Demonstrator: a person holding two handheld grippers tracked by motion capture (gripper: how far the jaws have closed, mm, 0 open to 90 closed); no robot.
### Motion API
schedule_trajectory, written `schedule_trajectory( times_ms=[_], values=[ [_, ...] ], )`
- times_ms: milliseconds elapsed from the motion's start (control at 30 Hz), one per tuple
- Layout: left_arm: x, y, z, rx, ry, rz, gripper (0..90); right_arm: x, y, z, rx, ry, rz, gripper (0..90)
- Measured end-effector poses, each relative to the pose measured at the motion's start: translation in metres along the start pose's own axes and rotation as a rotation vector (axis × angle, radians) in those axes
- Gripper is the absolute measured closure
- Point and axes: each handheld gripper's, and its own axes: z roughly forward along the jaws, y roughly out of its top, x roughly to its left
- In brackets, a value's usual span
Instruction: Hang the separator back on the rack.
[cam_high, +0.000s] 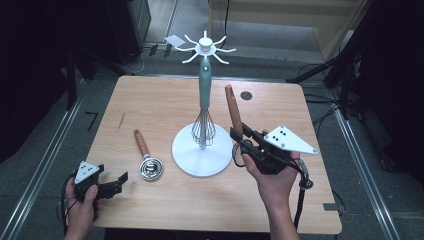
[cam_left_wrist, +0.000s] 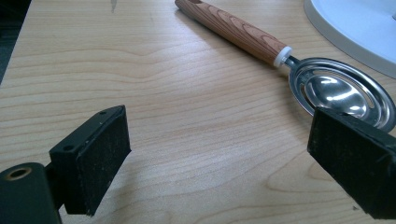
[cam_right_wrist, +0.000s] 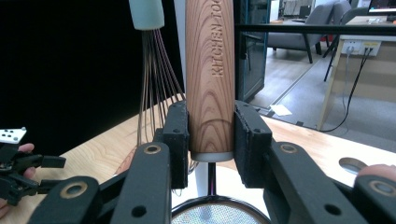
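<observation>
Right gripper (cam_right_wrist: 211, 135) jaws clench the wooden-handled strainer (cam_right_wrist: 209, 70) upright for hanging on the white hook stand (cam_high: 205, 47); left gripper (cam_left_wrist: 219, 158) jaws stand released.

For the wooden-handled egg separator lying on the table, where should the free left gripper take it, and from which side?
Best on the wooden handle of the egg separator, probably from above, jaws across its width. It lies flat and bare on the table, and the round handle gives the pads parallel sides. The thin steel bowl sits low and looks slippery. The left gripper is open beside that bowl.
</observation>
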Motion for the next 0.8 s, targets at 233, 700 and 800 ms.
schedule_trajectory(
  times_ms=[233,700,800],
  values=[
    [0.000,0.000,0.000,0.002,0.003,0.000,5.9,0.000,0.009,-0.002,-0.021,-0.003,-0.014,70.8],
    [-0.001,0.000,0.001,0.005,0.016,-0.001,5.9,0.002,0.028,-0.007,-0.070,-0.008,-0.027,70.9],
    [0.000,0.000,0.001,0.006,0.018,-0.002,5.9,0.001,0.032,-0.010,-0.080,-0.011,-0.021,70.8]
  ],
)
